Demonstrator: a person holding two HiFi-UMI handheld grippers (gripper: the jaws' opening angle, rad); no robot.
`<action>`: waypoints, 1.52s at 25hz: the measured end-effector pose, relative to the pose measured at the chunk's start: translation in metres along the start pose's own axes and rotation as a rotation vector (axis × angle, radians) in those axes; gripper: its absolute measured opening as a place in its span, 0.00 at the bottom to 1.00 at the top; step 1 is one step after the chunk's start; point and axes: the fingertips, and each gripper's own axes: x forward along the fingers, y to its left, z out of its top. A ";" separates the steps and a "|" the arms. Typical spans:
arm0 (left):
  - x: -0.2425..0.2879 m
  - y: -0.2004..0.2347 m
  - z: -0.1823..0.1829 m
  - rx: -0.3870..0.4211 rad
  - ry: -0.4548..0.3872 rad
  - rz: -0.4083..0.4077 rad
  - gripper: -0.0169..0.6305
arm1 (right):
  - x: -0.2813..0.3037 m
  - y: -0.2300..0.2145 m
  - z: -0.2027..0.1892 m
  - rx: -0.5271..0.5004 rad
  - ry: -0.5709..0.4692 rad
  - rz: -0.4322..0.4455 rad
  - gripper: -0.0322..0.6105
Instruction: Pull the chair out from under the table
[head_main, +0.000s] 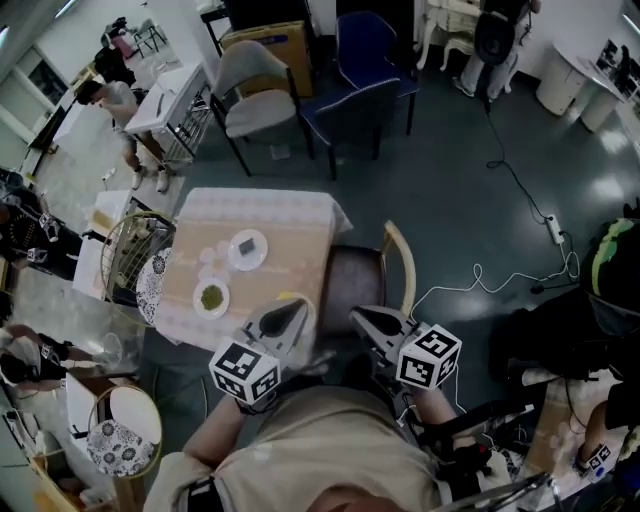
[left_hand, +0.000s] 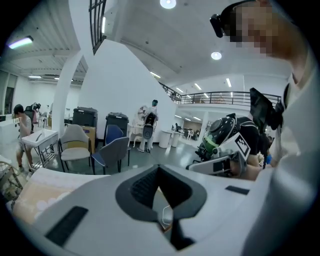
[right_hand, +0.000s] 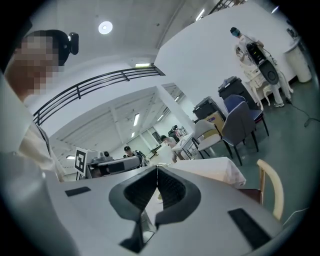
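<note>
nearest the lens, the person's torso (head_main: 330, 455) fills the lower edge of the head view, with both arms held out toward the bench (head_main: 290, 255). left hand-held gripper (head_main: 287, 312): jaws pressed together with nothing between them, poised over the bench's near right corner. right hand-held gripper (head_main: 362, 322): jaws likewise closed and empty, just off that same corner, above the near edge of the chair (head_main: 352, 278). the chair stands at the bench's right side. its dark seat partly shows beside the tablecloth (head_main: 310, 212), and its curved wooden backrest (head_main: 404, 262) is on the side away from the bench. judged from this, the pull has not begun.

risks: with jaws closed, neither hand-held gripper can clasp the backrest, so a hooked or pushed pull may slip off the rounded wood. a jaw or chair part snagging the hanging tablecloth would drag the plate (head_main: 247, 249) and the dish (head_main: 211, 296) toward the bench's edge. a white cable (head_main: 478, 272) loops on the floor on the chair's far side from the bench, where sliding legs could catch it.

hidden: the chair's legs, and whatever part of the seat lies under the bench. the right hand-held gripper covers the seat's near edge. whether either hand-held gripper touches bench or chair cannot be told.
</note>
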 end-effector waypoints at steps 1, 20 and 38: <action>-0.001 0.004 0.000 -0.001 -0.002 -0.001 0.03 | 0.003 0.001 0.000 0.000 0.001 -0.001 0.06; -0.018 0.060 -0.003 -0.111 -0.072 0.004 0.03 | 0.045 0.000 0.015 -0.134 0.129 -0.139 0.07; 0.001 0.047 -0.024 -0.087 0.020 -0.045 0.03 | 0.015 -0.085 -0.026 -0.053 0.219 -0.384 0.43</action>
